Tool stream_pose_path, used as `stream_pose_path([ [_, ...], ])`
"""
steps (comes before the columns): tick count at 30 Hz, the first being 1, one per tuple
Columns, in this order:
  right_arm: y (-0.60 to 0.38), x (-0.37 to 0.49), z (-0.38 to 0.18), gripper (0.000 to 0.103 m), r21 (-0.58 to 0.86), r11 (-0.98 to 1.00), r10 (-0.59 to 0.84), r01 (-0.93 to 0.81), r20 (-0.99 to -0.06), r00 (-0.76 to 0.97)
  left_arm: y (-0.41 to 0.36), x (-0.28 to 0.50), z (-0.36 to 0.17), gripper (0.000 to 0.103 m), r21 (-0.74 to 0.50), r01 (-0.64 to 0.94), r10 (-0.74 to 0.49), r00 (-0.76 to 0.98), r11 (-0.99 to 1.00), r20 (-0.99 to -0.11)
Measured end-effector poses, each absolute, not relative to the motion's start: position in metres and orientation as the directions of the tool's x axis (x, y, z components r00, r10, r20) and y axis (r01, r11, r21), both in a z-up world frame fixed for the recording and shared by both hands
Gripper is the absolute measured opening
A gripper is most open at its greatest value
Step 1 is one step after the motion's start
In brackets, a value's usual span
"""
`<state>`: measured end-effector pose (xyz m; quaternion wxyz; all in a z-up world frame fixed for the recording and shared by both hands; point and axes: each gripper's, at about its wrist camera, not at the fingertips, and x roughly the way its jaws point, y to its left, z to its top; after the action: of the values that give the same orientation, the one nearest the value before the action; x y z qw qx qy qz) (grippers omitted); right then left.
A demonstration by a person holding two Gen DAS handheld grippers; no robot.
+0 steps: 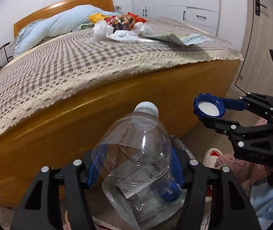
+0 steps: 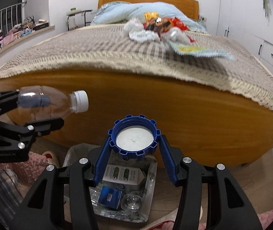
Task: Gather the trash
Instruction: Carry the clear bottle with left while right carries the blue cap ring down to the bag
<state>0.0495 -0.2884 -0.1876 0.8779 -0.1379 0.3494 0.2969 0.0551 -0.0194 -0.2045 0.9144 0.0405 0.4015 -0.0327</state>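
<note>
Bottle (image 1: 136, 149), clear plastic with a white cap (image 1: 147, 107), is clamped in the left gripper (image 1: 134, 172), pointing toward the wooden bed (image 1: 117, 99). Right gripper (image 2: 134, 157) grasps a blue notched lid (image 2: 134, 137), open side facing the camera, white liner showing. Below the lid sits a bin (image 2: 151, 191) lined with clear plastic, holding a carton (image 2: 121, 174) and other scraps. Far on the bedspread (image 1: 59, 65) lie wrappers (image 1: 121, 22), crumpled tissue (image 1: 115, 32) and paper (image 1: 167, 38).

Right claw (image 2: 135, 151) grips blue lid (image 2: 134, 139) above trash bin (image 2: 151, 174).
</note>
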Motion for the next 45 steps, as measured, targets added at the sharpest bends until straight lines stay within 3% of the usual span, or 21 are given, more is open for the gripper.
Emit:
stream_pose_path([
  [13, -0.279, 0.058, -0.233, 0.050, -0.041, 0.767, 0.350, -0.641, -0.811, 0.470, -0.019, 0.062, -0.236, 0.059, 0.024, 0.120, -0.048, 0.562, 0.993, -0.826],
  [36, -0.270, 0.084, -0.297, 0.050, 0.064, 0.768, 0.253, -0.638, -0.945, 0.209, -0.033, 0.095, -0.313, 0.059, 0.017, 0.113, -0.012, 0.249, 0.993, -0.969],
  [45, -0.260, 0.081, -0.315, 0.050, 0.036, 0.753, 0.184, -0.657, -0.970, 0.158, -0.028, 0.105, -0.338, 0.059, 0.014, 0.092, -0.001, 0.155, 0.996, -0.988],
])
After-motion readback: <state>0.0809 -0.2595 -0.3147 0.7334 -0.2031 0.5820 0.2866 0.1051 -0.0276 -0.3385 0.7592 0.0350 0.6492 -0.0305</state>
